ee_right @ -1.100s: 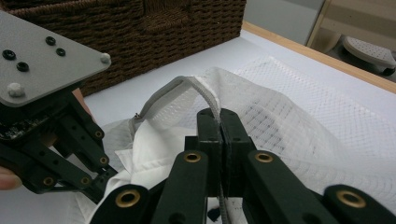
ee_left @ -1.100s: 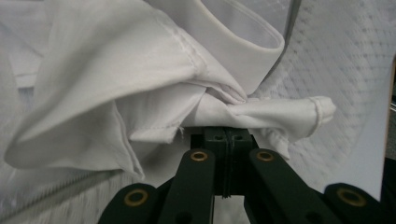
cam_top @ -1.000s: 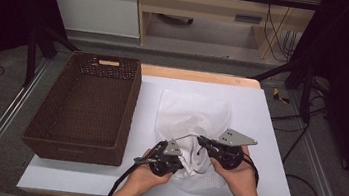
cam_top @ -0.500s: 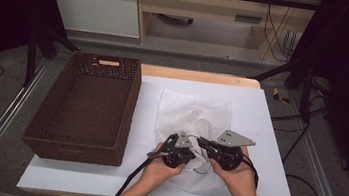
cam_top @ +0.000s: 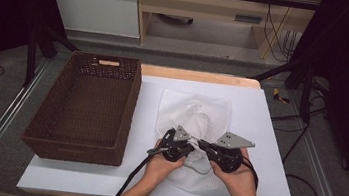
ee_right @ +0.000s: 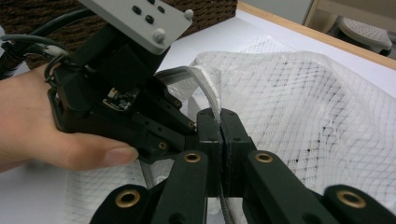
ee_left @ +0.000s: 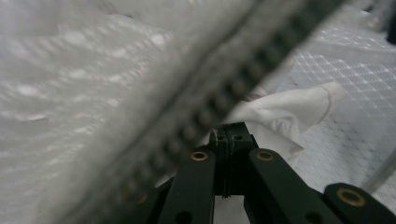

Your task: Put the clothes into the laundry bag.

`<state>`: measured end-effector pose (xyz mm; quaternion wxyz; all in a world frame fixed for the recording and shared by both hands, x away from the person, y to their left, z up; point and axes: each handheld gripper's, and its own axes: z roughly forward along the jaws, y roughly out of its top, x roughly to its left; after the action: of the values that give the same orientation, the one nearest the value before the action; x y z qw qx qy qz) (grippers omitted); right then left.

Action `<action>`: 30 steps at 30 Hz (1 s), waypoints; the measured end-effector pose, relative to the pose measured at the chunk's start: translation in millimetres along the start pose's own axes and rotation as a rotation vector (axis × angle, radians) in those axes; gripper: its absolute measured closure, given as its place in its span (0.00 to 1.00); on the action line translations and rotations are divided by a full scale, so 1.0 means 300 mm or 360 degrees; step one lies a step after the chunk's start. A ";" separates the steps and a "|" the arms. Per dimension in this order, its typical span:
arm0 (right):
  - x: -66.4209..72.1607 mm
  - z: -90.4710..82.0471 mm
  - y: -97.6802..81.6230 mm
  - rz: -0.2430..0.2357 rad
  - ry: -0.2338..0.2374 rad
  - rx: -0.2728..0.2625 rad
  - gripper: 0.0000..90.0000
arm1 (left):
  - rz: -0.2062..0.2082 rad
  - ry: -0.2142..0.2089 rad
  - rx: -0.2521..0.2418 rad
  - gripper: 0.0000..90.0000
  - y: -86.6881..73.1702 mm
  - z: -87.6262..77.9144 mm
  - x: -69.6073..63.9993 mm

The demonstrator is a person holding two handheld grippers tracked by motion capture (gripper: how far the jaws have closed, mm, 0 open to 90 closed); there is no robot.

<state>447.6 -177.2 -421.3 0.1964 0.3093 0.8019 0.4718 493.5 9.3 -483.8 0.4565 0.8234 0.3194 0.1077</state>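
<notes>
Both grippers are clenched on the white mesh bag (cam_top: 194,125), which lies on the white table (cam_top: 260,118) just to the right of the brown wicker basket (cam_top: 85,107). The right gripper (ee_right: 222,126) has its jaws pressed together on the bag's zipper edge (ee_right: 205,88), the strip running up between them. The left gripper (ee_left: 229,135) is likewise closed tight, pinching mesh beside a blurred line of zipper teeth (ee_left: 243,74) and a fold of white cloth (ee_left: 285,112). The two grippers sit just beside each other at the bag's near end. No writing can be read anywhere.
</notes>
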 end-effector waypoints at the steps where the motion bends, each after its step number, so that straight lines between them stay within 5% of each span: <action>1: 0.000 0.001 -0.001 0.0003 -0.0003 0.0004 0.99 | 0.0004 0.0022 -0.0007 1.00 0.006 0.004 -0.002; 15: -0.012 0.005 -0.013 0.0013 -0.0012 0.0032 0.99 | -0.0091 0.0096 -0.0036 1.00 0.017 0.023 0.025; 30: -0.016 0.012 -0.022 0.0022 -0.0003 0.0050 0.99 | -0.0082 0.0156 -0.0043 1.00 0.034 0.045 0.030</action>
<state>451.4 -180.5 -428.7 0.1891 0.3183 0.8069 0.4603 510.9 1.9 -484.0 0.4539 0.8025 0.3608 0.1405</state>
